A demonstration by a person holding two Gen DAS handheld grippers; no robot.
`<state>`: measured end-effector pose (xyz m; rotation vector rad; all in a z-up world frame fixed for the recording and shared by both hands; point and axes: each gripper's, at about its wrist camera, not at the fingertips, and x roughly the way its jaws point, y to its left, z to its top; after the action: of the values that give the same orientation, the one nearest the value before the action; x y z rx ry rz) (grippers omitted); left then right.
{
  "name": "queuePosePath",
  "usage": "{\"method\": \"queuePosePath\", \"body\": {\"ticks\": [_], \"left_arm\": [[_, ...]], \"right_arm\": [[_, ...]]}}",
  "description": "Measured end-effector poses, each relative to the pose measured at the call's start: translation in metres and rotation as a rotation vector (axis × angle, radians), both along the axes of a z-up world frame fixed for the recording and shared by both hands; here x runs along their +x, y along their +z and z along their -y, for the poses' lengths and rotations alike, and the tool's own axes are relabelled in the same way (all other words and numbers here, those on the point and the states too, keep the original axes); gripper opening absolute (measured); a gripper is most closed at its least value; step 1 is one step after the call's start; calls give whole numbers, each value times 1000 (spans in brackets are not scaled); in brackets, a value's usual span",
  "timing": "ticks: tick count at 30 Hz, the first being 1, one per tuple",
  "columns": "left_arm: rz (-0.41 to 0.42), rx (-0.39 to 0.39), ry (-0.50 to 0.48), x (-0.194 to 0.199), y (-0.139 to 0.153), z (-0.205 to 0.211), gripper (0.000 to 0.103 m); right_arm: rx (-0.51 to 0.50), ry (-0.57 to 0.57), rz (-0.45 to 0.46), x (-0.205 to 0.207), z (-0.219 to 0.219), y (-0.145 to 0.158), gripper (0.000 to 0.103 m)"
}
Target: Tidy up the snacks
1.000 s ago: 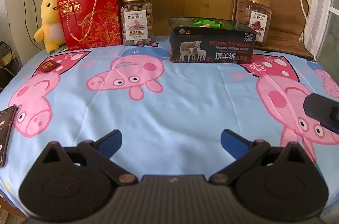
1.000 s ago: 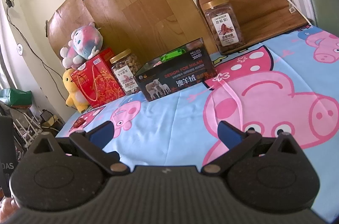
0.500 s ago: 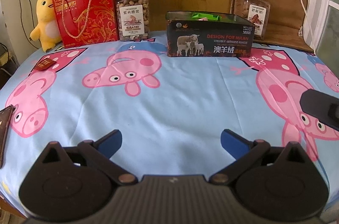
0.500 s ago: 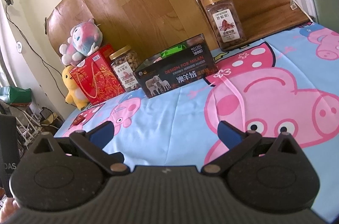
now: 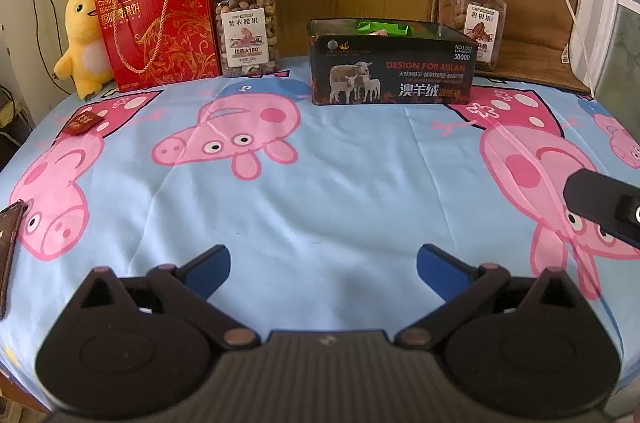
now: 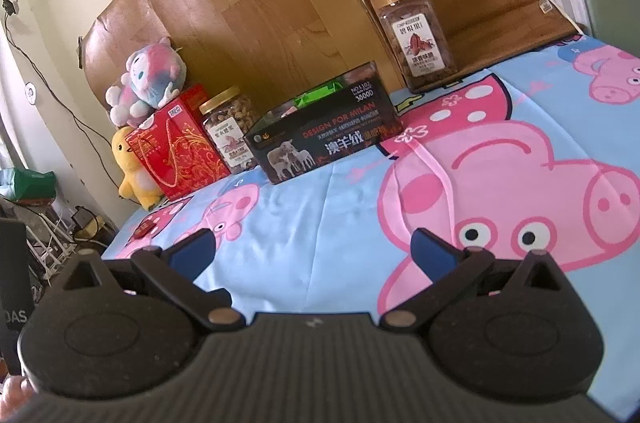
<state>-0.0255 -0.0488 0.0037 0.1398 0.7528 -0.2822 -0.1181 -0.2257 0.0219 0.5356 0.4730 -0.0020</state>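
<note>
The left gripper [image 5: 323, 265] hovers over the cartoon-pig cloth [image 5: 320, 183] with its jaws spread wide and nothing between them. The right gripper [image 6: 313, 250] is likewise agape and empty. From the left jaws, the black sheep-print box [image 5: 390, 75] sits well apart at 12 o'clock, with green packets [image 5: 384, 27] showing inside — probably snacks. A small red packet [image 5: 83, 123] lies on the surface at 10 o'clock. A dark brown packet [image 5: 9, 255] lies at 9 o'clock, at the edge. The cashew jar [image 5: 247, 27] stands just beside the red gift bag [image 5: 160, 27] at 11 o'clock; the pecan jar [image 5: 476, 19] stands behind the box at 1 o'clock.
</note>
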Motion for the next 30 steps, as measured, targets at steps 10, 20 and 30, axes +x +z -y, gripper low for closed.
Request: {"method": "queuePosePath", "body": {"ticks": [10,20,30], "left_arm": [[1,-7,1,0,0,-1,103],[12,-15,-8,-3,1,-3,103],[17,-16,-12,-2,1,-6,103]], "right_arm": [[-26,-11,16,-2,-2,1,103],[-48,-21,27,-3,-6,2,103],[-35,-79,33,-3,-4,1,103]]}}
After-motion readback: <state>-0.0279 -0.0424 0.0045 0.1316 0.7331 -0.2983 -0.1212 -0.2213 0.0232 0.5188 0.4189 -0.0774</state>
